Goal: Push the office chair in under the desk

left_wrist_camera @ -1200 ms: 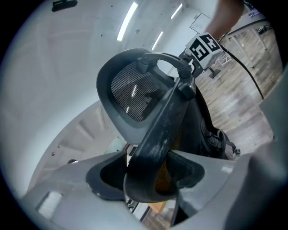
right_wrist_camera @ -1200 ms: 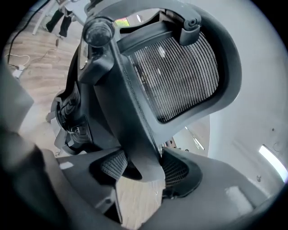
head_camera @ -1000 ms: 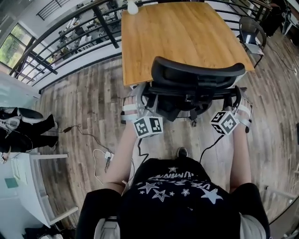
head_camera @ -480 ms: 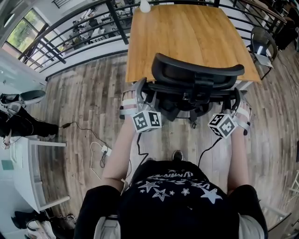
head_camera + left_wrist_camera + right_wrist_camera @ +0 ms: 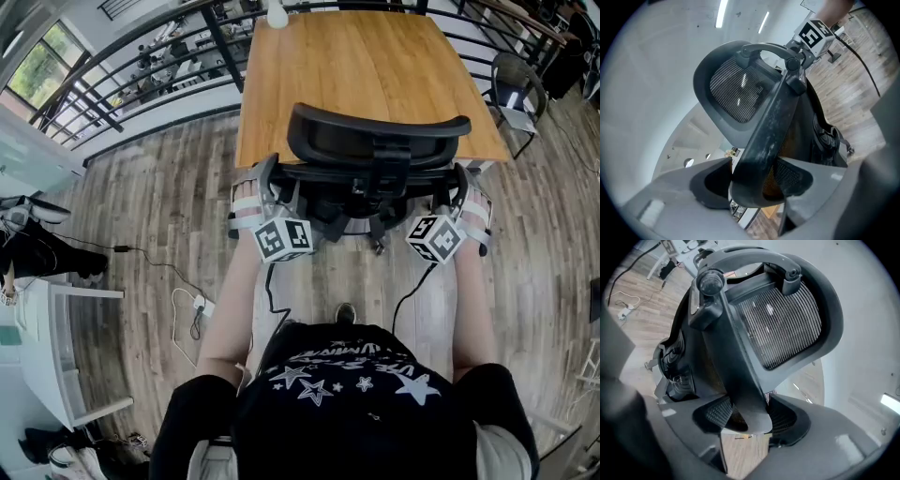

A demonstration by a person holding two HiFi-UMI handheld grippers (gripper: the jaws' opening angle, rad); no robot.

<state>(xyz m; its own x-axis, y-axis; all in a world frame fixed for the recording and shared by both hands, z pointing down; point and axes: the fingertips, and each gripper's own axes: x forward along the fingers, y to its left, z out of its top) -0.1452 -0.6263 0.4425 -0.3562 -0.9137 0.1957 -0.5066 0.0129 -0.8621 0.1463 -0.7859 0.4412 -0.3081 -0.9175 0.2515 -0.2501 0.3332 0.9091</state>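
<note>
The black office chair (image 5: 375, 141) stands at the near edge of the wooden desk (image 5: 356, 66), its mesh backrest (image 5: 736, 89) overlapping the desk's edge in the head view. My left gripper (image 5: 266, 183) is shut on the chair's left armrest (image 5: 764, 140), whose dark bar sits pinched between the pads. On the other side, my right gripper (image 5: 463, 187) is shut on the right armrest (image 5: 740, 380). The backrest (image 5: 787, 319) rises behind that bar. The seat is hidden under the backrest.
A black railing (image 5: 141, 56) runs behind and left of the desk. A second chair (image 5: 513, 77) stands at the far right. A cable and power strip (image 5: 192, 305) lie on the wood floor at left, near a white table (image 5: 52, 347).
The chair and both grippers have moved a little forward, toward the desk, and the backrest now overlaps the desk's edge more. Both grips are unchanged.
</note>
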